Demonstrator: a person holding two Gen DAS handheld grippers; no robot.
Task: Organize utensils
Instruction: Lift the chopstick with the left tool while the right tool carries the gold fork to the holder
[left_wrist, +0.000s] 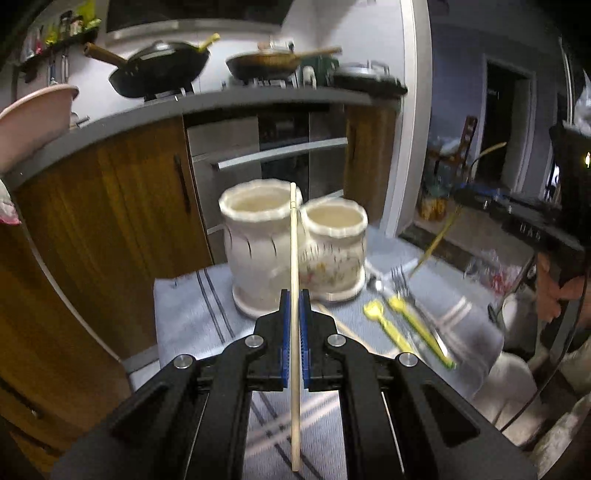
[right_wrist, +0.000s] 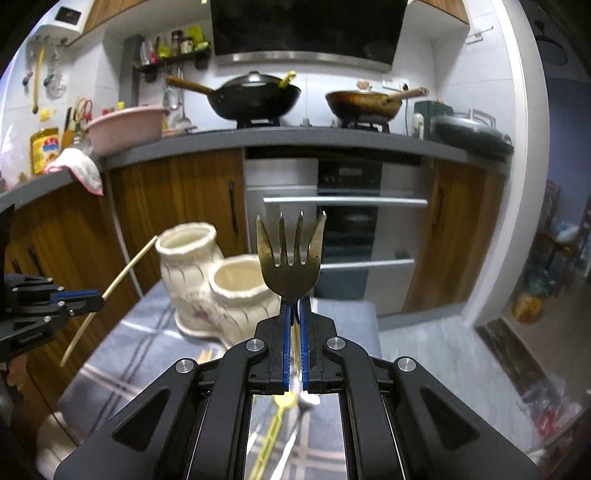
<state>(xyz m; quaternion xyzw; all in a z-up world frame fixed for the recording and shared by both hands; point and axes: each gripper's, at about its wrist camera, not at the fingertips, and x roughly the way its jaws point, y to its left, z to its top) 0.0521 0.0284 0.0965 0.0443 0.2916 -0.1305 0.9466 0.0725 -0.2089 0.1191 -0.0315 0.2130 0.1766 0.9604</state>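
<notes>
Each view looks forward and slightly down along its own gripper's fingers, close above a cloth-covered table (left_wrist: 192, 317). Both face the kitchen counter (right_wrist: 295, 138) and oven (right_wrist: 343, 206), and share the two ceramic jars (left_wrist: 291, 240), seen nearer from the left.

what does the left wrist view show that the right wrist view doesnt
Only the left wrist view shows the loose utensils on the cloth: two yellow-handled pieces and a fork. Only the right wrist view shows the fork clamped in the right gripper, tines up. Both show the twin ceramic holder and the left gripper shut on a chopstick.
</notes>
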